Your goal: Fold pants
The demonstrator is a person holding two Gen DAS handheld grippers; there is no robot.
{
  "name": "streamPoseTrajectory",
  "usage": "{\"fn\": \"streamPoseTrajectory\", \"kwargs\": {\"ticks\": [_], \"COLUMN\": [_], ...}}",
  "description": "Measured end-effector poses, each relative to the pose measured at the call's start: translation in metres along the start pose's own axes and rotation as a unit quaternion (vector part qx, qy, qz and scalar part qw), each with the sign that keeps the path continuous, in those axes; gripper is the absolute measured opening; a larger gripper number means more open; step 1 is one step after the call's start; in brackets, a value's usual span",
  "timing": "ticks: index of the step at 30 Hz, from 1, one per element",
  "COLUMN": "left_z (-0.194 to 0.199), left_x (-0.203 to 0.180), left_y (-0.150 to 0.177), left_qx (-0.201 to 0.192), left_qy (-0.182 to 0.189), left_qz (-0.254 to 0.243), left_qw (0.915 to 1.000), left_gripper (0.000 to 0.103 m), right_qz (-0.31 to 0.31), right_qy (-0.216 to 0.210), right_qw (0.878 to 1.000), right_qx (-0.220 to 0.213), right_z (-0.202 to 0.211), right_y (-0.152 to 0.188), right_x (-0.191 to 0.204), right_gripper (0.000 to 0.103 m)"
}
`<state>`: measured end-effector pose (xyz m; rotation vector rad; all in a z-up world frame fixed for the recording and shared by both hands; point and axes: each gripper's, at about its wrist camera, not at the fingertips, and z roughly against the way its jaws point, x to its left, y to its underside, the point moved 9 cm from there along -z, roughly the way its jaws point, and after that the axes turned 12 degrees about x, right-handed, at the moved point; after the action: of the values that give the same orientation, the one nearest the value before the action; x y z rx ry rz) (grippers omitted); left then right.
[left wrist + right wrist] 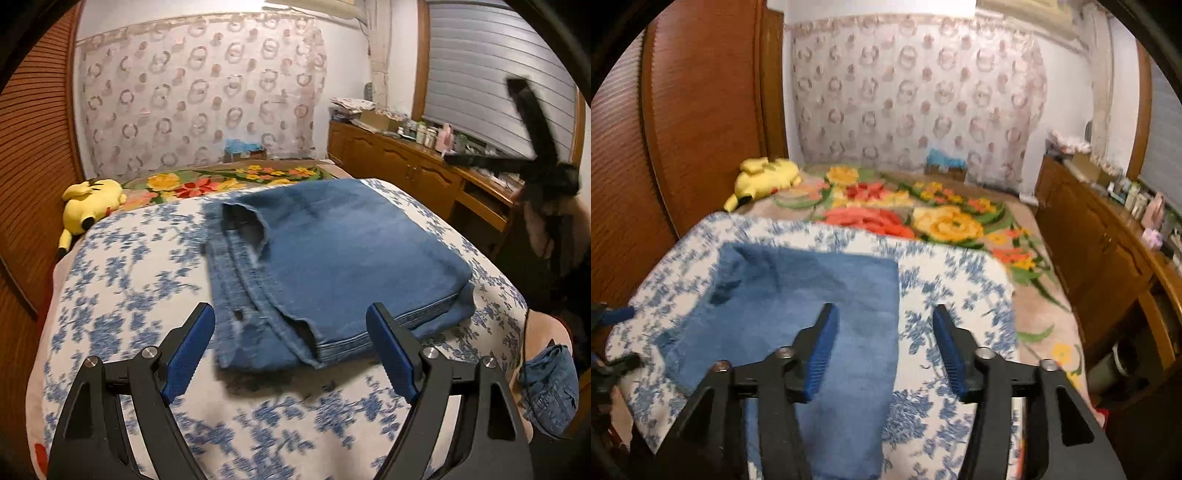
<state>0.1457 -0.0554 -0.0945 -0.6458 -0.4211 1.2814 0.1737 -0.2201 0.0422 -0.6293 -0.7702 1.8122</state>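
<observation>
Blue denim pants (332,266) lie folded into a thick rectangle on a white cloth with blue flowers (140,295). My left gripper (291,325) is open and empty, hovering just short of the pants' near edge with the waistband. In the right wrist view the pants (798,295) lie below and ahead. My right gripper (882,317) is open and empty above their right edge. The right gripper also shows in the left wrist view (532,147), raised at the right. The left gripper's tip shows at the far left of the right wrist view (617,314).
A yellow plush toy (92,203) lies at the bed's far left by a wooden wall (33,147). A flowered blanket (923,214) covers the far bed. A wooden dresser (406,166) with bottles stands at the right. Another denim piece (550,387) hangs at the right.
</observation>
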Motion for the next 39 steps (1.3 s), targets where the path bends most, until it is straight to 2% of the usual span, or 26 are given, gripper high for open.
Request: {"fn": "streamPoseTrajectory", "kwargs": {"ticks": [2,7,10,14,22,33,39], "left_z": [-0.004,-0.015,-0.022,-0.032,-0.049,-0.062,-0.061], "left_x": [-0.009,-0.03,-0.041,-0.048,-0.048,-0.047,-0.046], "left_y": [-0.002,-0.006,-0.007,-0.005,0.006,0.014,0.013], "left_qx": [0.002,0.009,0.013,0.025,0.051,0.061,0.057], "left_qy": [0.004,0.018,0.019,0.015,-0.001,0.001,0.007], "left_qz": [-0.006,-0.018,-0.026,-0.03,-0.03,-0.028,-0.023], "left_qw": [1.0,0.9997,0.9994,0.9991,0.9982,0.9978,0.9981], "left_gripper": [0.084,0.084,0.084,0.084,0.084,0.084,0.084], "right_qz": [0.003,0.007,0.01,-0.005,-0.032,-0.051,-0.053], "right_qy": [0.006,0.011,0.014,-0.021,-0.077,-0.102,-0.101], "right_qw": [1.0,1.0,1.0,0.999,0.994,0.989,0.988], "right_qx": [-0.011,-0.004,0.006,0.023,0.064,0.092,0.1], "right_z": [0.018,0.028,0.02,0.005,-0.051,-0.085,-0.093], "right_y": [0.004,0.022,0.034,0.049,0.077,0.091,0.09], "right_x": [-0.006,-0.015,-0.013,-0.009,-0.001,0.006,0.012], "right_gripper": [0.069,0.071,0.071,0.071,0.071,0.071,0.07]}}
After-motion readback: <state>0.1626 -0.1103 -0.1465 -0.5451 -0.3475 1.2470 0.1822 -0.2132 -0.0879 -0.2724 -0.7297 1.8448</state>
